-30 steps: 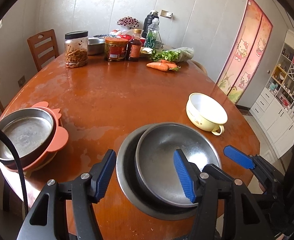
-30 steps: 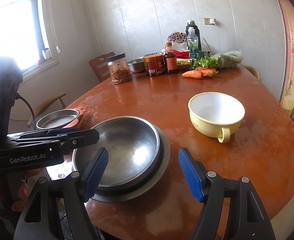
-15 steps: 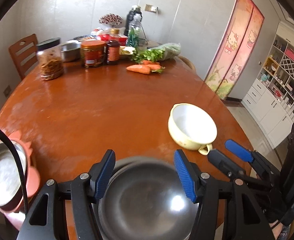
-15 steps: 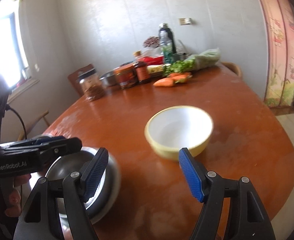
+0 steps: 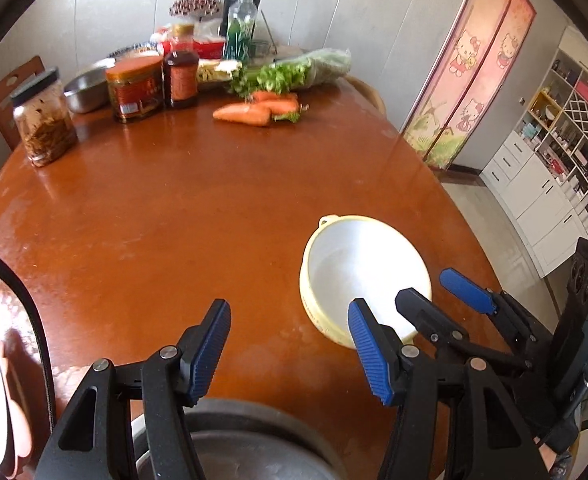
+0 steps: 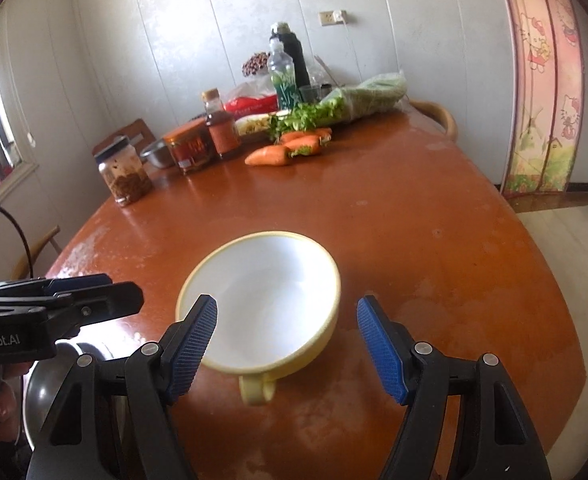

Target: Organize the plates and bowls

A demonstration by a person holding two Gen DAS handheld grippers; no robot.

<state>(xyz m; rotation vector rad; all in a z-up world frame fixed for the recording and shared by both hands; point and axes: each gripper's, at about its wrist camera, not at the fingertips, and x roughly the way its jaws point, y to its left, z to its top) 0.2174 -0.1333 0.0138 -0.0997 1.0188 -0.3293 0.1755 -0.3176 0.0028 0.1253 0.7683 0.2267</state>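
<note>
A yellow bowl (image 6: 265,300) with a white inside sits on the brown round table (image 6: 434,240), its small handle (image 6: 255,390) turned toward me. My right gripper (image 6: 287,350) hangs open just above its near rim, one finger on each side, pads clear of it. In the left wrist view my left gripper (image 5: 289,352) is open and empty over bare table, left of the yellow bowl (image 5: 364,276). The right gripper (image 5: 440,294) shows at that bowl's right rim. Stacked steel bowls (image 5: 253,448) lie under the left gripper's base. A pink plate (image 5: 13,420) holding a steel dish sits at the far left edge.
Jars (image 5: 47,120), sauce bottles (image 5: 179,76), a steel bowl (image 5: 87,88), carrots (image 5: 249,114) and bagged greens (image 5: 294,70) crowd the table's far side. A wooden chair (image 5: 1,100) stands behind them. The table edge (image 6: 566,320) drops off at the right.
Both grippers have swung right, away from the stacked steel bowls, which slid to the bottom of the views. The yellow bowl now sits in front of the right gripper. Jaw widths look unchanged.
</note>
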